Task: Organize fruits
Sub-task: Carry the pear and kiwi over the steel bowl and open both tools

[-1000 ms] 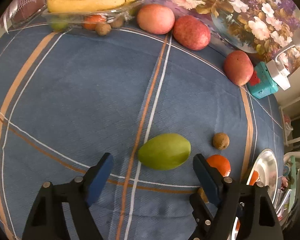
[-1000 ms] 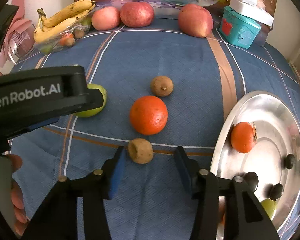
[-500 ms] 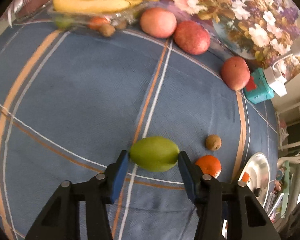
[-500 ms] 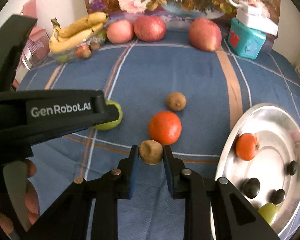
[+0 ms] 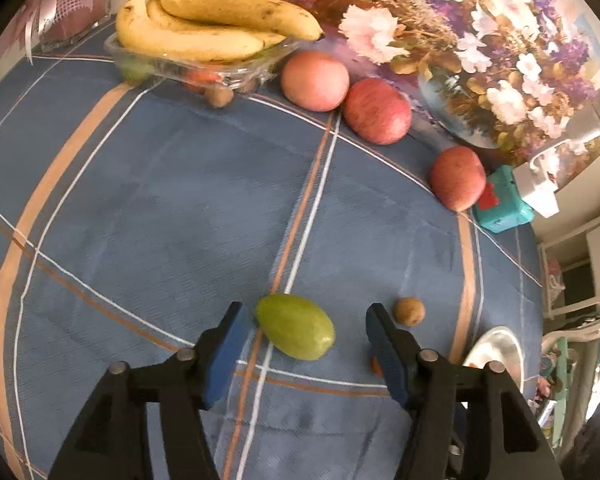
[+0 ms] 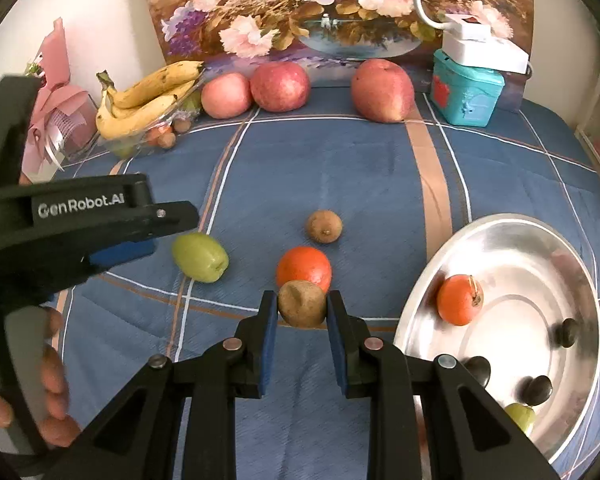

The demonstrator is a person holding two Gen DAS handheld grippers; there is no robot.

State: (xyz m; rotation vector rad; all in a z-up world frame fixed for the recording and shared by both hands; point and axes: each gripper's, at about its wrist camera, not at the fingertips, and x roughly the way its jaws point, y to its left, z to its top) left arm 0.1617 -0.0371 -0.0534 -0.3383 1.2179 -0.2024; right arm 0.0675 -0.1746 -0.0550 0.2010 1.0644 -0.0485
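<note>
My right gripper [image 6: 302,314] is clamped on a small brown fruit [image 6: 302,303], both blue pads pressed against its sides, and I hold it clear of the blue checked cloth [image 6: 340,168]. Just beyond it lies an orange [image 6: 305,266], and farther off a second brown fruit [image 6: 324,226] sits alone. To the right stands the steel plate [image 6: 548,240], already holding another orange [image 6: 459,299], three dark fruits and a green one at its near edge. My left gripper [image 5: 304,340] straddles the green mango [image 5: 295,327]; its jaws are opening, the left pad close beside the fruit's end, the right pad clearly apart from it, and the mango lies on the cloth between them. From the right camera that gripper comes in from the left, with my hand [image 6: 48,380] around its grip. Along the far edge three red apples [image 6: 280,86] line up before a flower painting [image 6: 320,4], with bananas [image 6: 148,98] heaped on a clear tray [image 5: 204,70] at far left and a teal box [image 6: 466,94] at far right.
</note>
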